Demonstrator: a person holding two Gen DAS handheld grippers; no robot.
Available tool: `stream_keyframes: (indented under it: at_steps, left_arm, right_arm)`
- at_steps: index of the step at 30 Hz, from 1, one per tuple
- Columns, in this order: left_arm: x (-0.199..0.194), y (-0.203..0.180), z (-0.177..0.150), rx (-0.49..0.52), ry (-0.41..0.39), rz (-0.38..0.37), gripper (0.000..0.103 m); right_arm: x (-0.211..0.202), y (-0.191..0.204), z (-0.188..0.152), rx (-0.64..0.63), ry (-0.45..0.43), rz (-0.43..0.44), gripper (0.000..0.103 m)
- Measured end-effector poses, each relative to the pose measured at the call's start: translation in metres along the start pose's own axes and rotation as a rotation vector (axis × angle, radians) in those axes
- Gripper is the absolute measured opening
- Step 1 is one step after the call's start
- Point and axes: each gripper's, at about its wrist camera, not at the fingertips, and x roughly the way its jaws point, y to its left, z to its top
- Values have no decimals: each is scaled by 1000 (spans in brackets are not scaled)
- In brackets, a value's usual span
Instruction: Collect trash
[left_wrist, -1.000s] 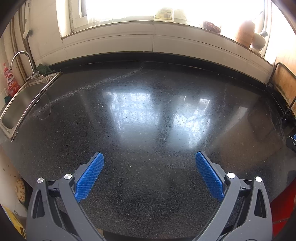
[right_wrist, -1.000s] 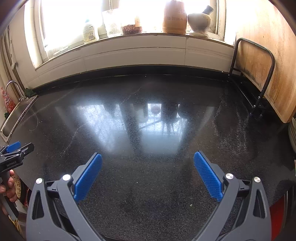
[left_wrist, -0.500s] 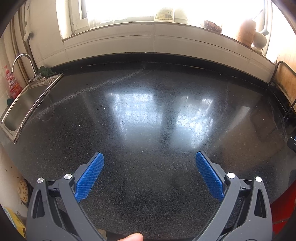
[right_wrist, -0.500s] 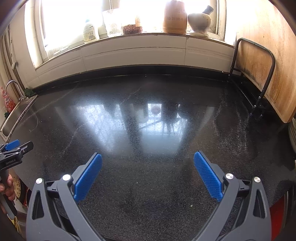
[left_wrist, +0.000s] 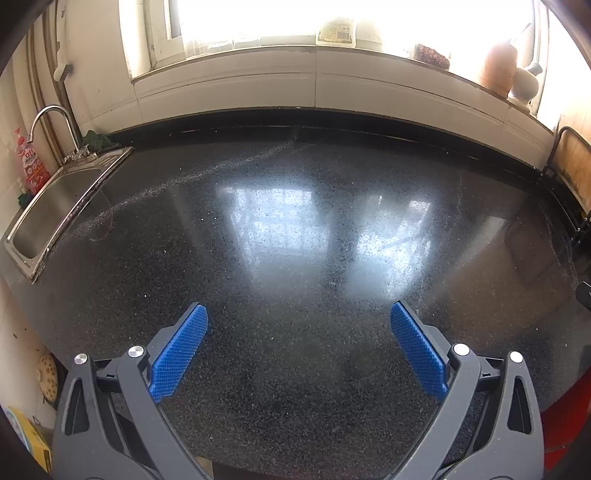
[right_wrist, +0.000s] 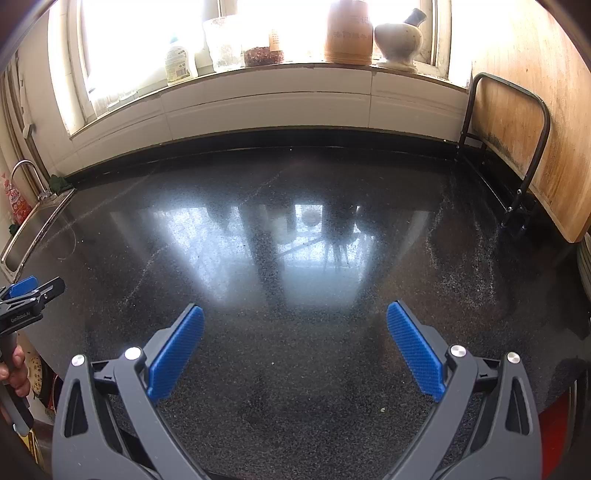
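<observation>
Black countertop | left hand-held gripper spread wide, holding nothing | right hand-held gripper spread wide, holding nothing

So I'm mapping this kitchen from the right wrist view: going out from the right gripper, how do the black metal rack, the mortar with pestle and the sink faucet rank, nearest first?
From the right gripper:
1. Black metal rack, on the counter at right, against the wooden board.
2. Sink faucet, far left, at the counter's back corner.
3. Mortar with pestle, up on the windowsill, right of centre.
Faucet and mortar are close to call.
</observation>
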Motion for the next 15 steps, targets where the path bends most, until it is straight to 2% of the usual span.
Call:
stream_keyframes:
  at_steps: [6, 15]
  left_arm:
    - [-3, -2, 0, 13, -19, 2, 96]
    - [11, 3, 4, 2, 18, -27, 96]
  right_arm:
    - [1, -1, 0, -2, 1, -2, 96]
    - [12, -5, 4, 2, 11, 1, 96]
